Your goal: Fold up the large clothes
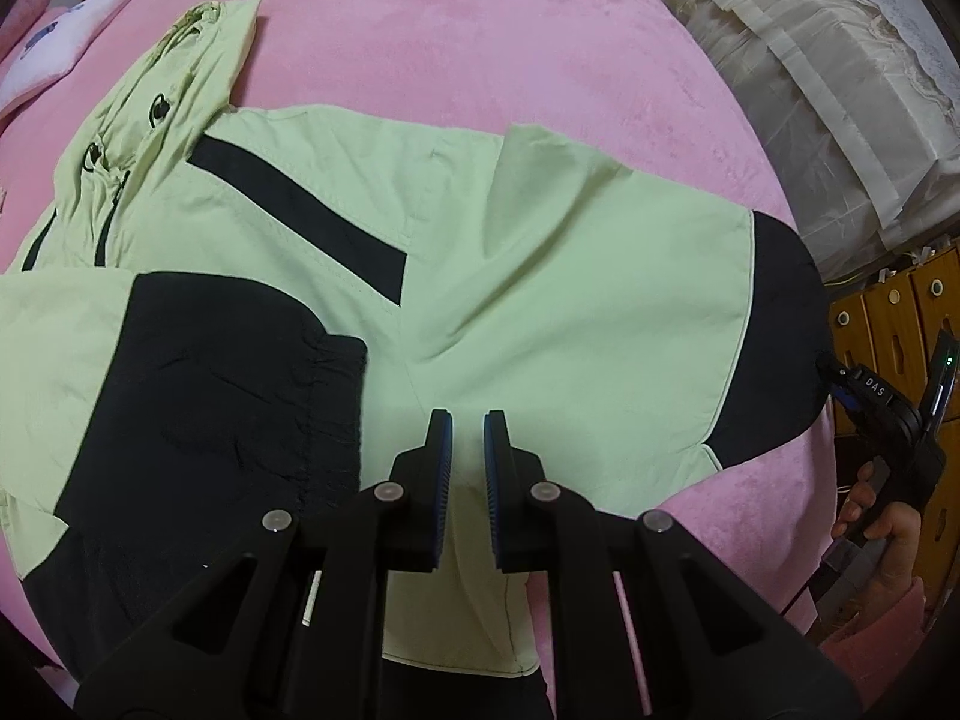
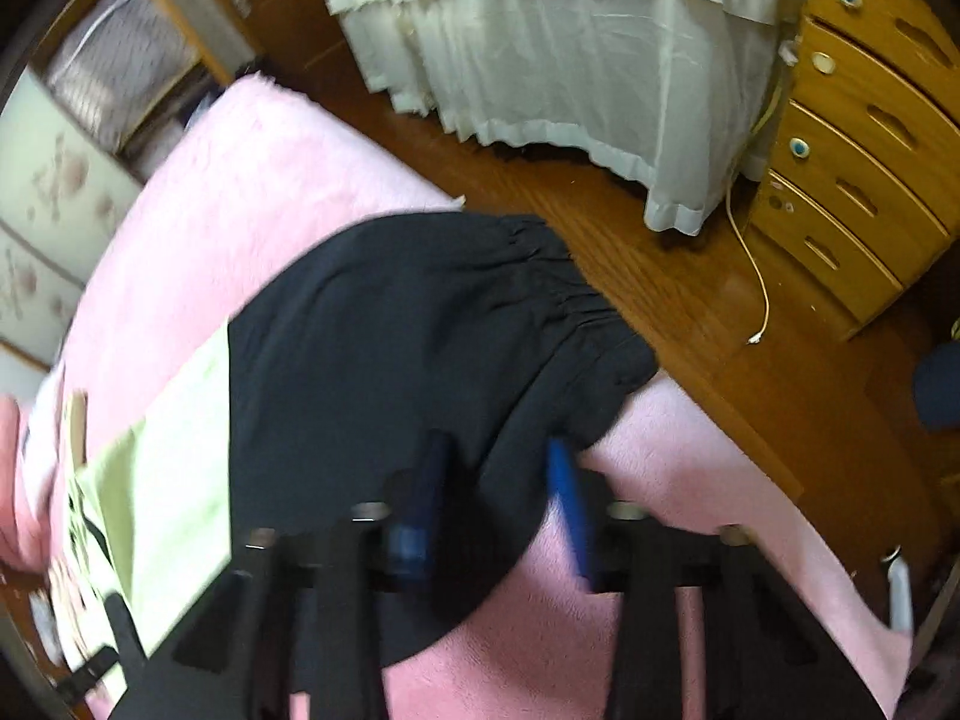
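A pale green jacket (image 1: 540, 276) with black panels lies spread on the pink bed (image 1: 480, 30), its hood (image 1: 180, 78) at the far left. One sleeve is folded across the body, and its black cuff (image 1: 210, 390) lies left of my left gripper (image 1: 468, 426). That gripper is shut on a fold of green cloth near the hem. The other sleeve stretches right to a black cuff (image 1: 774, 336) at the bed's edge. My right gripper (image 1: 834, 375) meets this cuff there. In the blurred right wrist view the black cuff (image 2: 420, 330) fills the gap of the right gripper (image 2: 497, 468).
A white pillow (image 1: 54, 54) lies at the bed's far left. Beyond the bed's right edge are a wooden floor (image 2: 690, 300), a cream curtain (image 2: 570, 60), a wooden chest of drawers (image 2: 870, 150) and a loose cable (image 2: 756, 276). A hand (image 1: 888, 528) holds the right gripper.
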Available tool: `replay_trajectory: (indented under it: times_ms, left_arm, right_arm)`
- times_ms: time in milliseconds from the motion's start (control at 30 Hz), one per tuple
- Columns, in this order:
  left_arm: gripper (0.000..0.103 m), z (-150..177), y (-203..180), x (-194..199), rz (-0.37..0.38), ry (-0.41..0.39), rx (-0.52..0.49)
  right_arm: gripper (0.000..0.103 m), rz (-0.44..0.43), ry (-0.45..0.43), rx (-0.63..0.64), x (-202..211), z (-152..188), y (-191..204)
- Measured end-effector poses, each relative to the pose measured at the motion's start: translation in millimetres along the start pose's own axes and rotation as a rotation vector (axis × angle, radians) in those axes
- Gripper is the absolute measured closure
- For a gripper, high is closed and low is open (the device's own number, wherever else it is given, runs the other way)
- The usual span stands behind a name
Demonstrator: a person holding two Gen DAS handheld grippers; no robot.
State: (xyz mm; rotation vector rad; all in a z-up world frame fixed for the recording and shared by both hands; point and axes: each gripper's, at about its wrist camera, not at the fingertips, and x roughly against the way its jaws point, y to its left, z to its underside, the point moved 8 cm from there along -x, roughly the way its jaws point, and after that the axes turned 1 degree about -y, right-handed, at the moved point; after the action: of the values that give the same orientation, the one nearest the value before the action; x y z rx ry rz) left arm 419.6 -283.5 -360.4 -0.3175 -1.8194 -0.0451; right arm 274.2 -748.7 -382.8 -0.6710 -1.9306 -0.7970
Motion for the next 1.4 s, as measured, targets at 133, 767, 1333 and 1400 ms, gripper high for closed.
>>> replay_trajectory:
  times_ms: [133,767,1333,1400]
  left_arm:
    - [0.095,-1,13,16,0.01,-0.029,0.017]
    - [0.092,58,229,156,-0.016,-0.195,0.171]
    - [0.062,117,355,135,0.002,-0.08,0.235]
    - [0.058,111,344,123,0.045,-0.071,0.239]
  right_arm:
    - [0.096,0.009,-0.083,-0.011,26,-2,4]
    - [0.099,-0.265,-0.548,0.47,219,77,303]
    - [0.093,-0.297,-0.065,0.901,18,397,468]
    - [0.076,-0.289,-0.065,0.896,20,409,463]
